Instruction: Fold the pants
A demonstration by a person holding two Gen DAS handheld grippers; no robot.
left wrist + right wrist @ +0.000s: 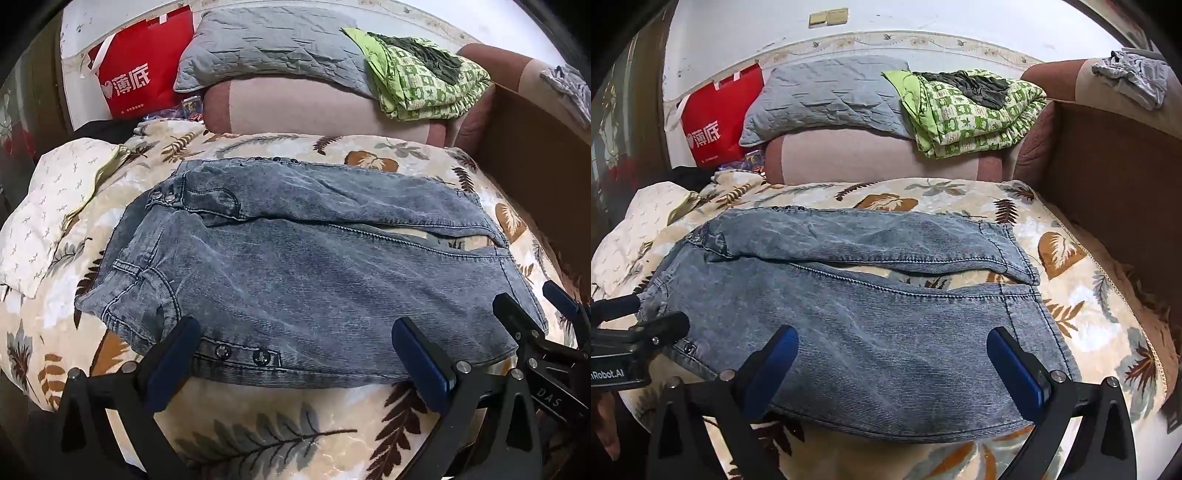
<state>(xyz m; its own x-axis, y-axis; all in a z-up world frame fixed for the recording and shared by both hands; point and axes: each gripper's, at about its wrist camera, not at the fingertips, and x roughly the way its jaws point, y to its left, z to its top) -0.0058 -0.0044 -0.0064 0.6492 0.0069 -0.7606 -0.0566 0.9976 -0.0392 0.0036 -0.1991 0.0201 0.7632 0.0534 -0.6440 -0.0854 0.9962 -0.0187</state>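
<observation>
In the left wrist view, the left tongs (295,350) stand spread wide with nothing between them, their blue-padded fingertips (177,339) over the near hem of the denim pants (303,266), which lie flat ahead on the leaf-print blanket (258,435), while the right tongs (535,306) sit just to the right at the leg cuff. In the right wrist view, the right tongs (892,354) are likewise wide apart and empty above the pants' (871,325) near leg, the left tongs (646,314) poking in from the left at the waistband end.
</observation>
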